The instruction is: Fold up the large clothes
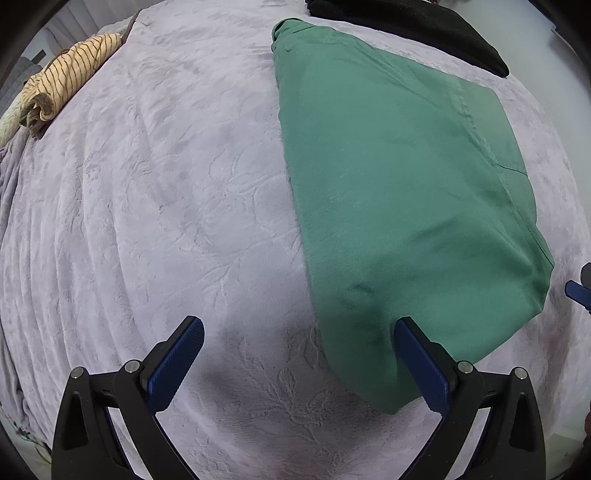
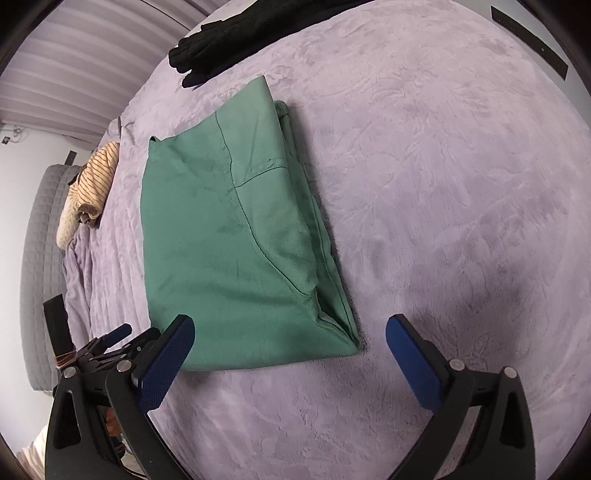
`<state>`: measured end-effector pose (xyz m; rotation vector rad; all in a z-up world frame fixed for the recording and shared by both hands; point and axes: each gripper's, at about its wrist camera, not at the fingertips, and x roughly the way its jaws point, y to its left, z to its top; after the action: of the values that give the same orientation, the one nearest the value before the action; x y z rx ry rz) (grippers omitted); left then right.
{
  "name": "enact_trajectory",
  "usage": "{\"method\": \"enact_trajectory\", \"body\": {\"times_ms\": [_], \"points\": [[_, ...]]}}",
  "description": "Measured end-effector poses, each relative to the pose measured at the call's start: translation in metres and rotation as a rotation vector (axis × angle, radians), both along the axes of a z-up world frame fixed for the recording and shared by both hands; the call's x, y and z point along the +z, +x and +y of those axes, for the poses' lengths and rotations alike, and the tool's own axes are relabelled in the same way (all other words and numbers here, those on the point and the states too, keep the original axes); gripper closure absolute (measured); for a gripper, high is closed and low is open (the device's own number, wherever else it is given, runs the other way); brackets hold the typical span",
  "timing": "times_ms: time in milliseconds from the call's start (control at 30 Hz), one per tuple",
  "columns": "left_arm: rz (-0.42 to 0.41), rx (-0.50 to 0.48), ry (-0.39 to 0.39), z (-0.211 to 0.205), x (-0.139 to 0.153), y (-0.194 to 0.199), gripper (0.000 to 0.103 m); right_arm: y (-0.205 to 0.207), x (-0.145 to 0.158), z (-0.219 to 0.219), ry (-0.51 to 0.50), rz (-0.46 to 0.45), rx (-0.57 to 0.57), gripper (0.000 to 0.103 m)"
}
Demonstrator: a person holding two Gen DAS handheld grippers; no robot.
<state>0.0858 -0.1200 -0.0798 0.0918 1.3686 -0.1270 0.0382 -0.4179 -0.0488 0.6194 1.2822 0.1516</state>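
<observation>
Green cotton garment (image 2: 236, 236), folded to a neat oblong, lies flat on your lilac plush blanket (image 2: 443, 184). Both your left gripper (image 1: 299, 354) and right gripper (image 2: 290, 350) gape wide, empty. Grab only the top layer and that fold could peel open.

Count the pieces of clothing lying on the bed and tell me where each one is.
3. The folded green garment lies mid-bed between the open grippers; the black garment lies beyond its far end; the striped yellow garment sits bunched at the bed's left edge. More may lie outside view.
</observation>
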Motion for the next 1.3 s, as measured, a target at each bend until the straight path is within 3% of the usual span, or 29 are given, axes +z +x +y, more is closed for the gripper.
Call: {"method": "enact_trajectory", "body": {"times_ms": [300, 500, 733, 1033, 1300], "points": [[0.012, -0.006, -0.066, 0.0, 0.003, 0.01, 0.0, 0.007, -0.016, -0.01, 0.063, 0.069, -0.017, 0.0], [0.014, 0.016, -0.165, 0.013, 0.006, 0.024, 0.0, 0.015, -0.022, -0.022, 0.134, 0.076, -0.028, 0.0], [0.059, 0.058, -0.339, 0.031, -0.004, 0.043, 0.0, 0.045, -0.02, -0.028, 0.198, 0.032, 0.019, 0.0], [0.153, -0.022, -0.372, 0.007, -0.039, 0.048, 0.0, 0.11, -0.048, -0.022, 0.304, 0.016, 0.102, 0.0], [0.177, -0.068, -0.384, -0.027, -0.058, 0.062, 0.0, 0.159, -0.07, 0.0, 0.383, 0.01, 0.161, 0.0]]}}
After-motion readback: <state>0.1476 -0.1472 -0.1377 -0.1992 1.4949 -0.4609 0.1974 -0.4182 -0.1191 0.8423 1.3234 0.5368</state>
